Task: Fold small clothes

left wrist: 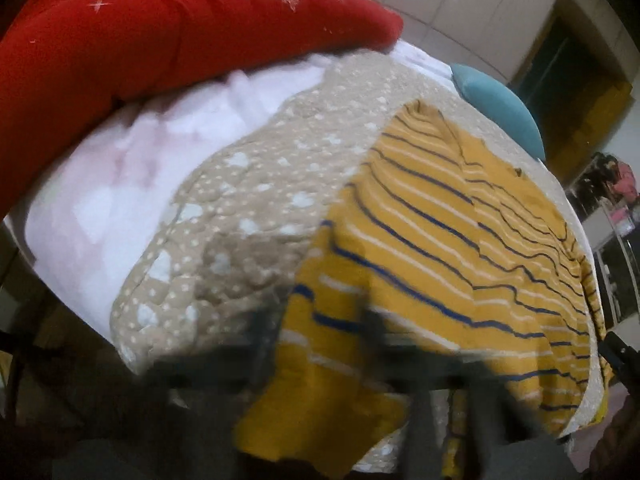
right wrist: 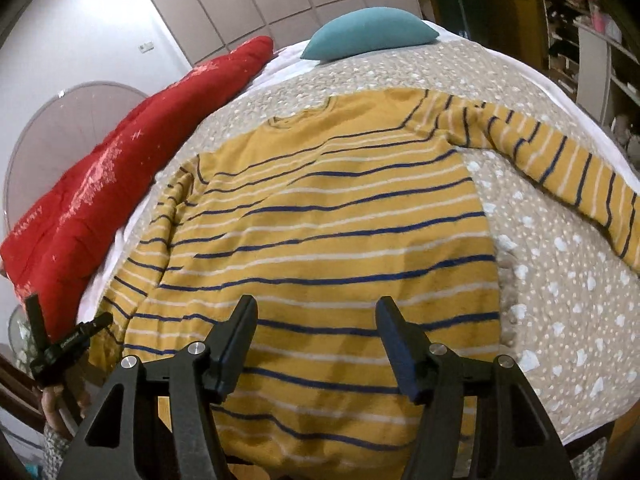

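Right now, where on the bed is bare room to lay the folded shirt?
Free: beige quilt between the striped shirt body and its outstretched sleeve; also the strip between the collar and teal pillow. Crowded: the red duvet side.

The bed (right wrist: pixel 560 280) was covered by a dotted beige quilt; on it were laid a striped yellow sweater (right wrist: pixel 328 232), a teal pillow (right wrist: pixel 368 32) and a red blanket (right wrist: pixel 100 184).

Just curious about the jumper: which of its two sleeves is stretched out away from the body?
The right-hand sleeve of the striped jumper, reaching across the dotted quilt. The left-hand sleeve lies tucked against the body.
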### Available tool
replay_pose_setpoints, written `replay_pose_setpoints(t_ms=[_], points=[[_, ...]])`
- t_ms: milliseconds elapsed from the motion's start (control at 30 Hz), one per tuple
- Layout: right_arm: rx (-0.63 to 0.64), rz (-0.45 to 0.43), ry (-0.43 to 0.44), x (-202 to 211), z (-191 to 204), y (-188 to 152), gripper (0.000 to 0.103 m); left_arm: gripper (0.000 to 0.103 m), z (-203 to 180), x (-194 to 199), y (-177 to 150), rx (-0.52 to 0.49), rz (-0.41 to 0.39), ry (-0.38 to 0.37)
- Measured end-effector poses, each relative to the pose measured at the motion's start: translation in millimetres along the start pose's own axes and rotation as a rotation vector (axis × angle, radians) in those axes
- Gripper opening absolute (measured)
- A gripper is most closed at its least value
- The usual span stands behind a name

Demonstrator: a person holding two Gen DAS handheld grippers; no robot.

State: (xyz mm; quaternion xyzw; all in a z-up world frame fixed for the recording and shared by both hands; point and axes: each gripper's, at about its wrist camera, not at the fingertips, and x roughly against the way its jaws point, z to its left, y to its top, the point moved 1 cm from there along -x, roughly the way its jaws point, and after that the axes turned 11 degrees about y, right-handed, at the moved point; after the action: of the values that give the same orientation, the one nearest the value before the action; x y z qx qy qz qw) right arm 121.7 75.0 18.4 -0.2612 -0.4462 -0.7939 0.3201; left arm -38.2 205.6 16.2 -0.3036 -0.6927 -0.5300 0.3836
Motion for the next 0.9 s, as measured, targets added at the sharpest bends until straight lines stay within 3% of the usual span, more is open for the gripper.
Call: replay_pose_setpoints(t_ms=[67, 200, 267, 333, 400, 567, 667, 900], points=[[0.034, 0.026, 0.011, -4.1, 7.2, 3.0, 0.066, 0.006, 9.2, 0.3, 13.3, 0.010, 0.003, -0.011], [0.103, 0.021, -0.025, -17.5, 32.8, 13.1, 0.057, 0.006, 47.5, 13.4, 72.8, -0.011, -0.114, 0.226], [0.138, 0.013, -0.023, -8.6, 16.8, 5.4, 0.057, 0.006, 69.3, 16.3, 104.0, 0.017, -0.138, 0.289], [0.124, 0.009, -0.031, -11.9, 15.3, 6.0, 0.057, 0.006, 79.8, 16.2, 123.0, 0.025, -0.135, 0.305], [0.099, 0.012, -0.021, -8.7, 3.5, 6.6, 0.057, 0.006, 83.2, 19.1, 134.0, 0.030, -0.130, 0.286], [0.095, 0.013, -0.001, 25.5, -47.7, 12.2, 0.057, 0.006, 49.9, 27.6, 138.2, -0.018, -0.120, 0.222], [0.115, 0.012, 0.022, 61.3, -89.4, 12.8, 0.057, 0.006, 15.2, 34.4, 141.8, -0.031, -0.096, 0.115], [0.046, -0.032, 0.049, 147.5, -191.0, -2.4, 0.056, 0.006, -144.8, 39.1, 146.4, -0.181, -0.029, -0.119]])
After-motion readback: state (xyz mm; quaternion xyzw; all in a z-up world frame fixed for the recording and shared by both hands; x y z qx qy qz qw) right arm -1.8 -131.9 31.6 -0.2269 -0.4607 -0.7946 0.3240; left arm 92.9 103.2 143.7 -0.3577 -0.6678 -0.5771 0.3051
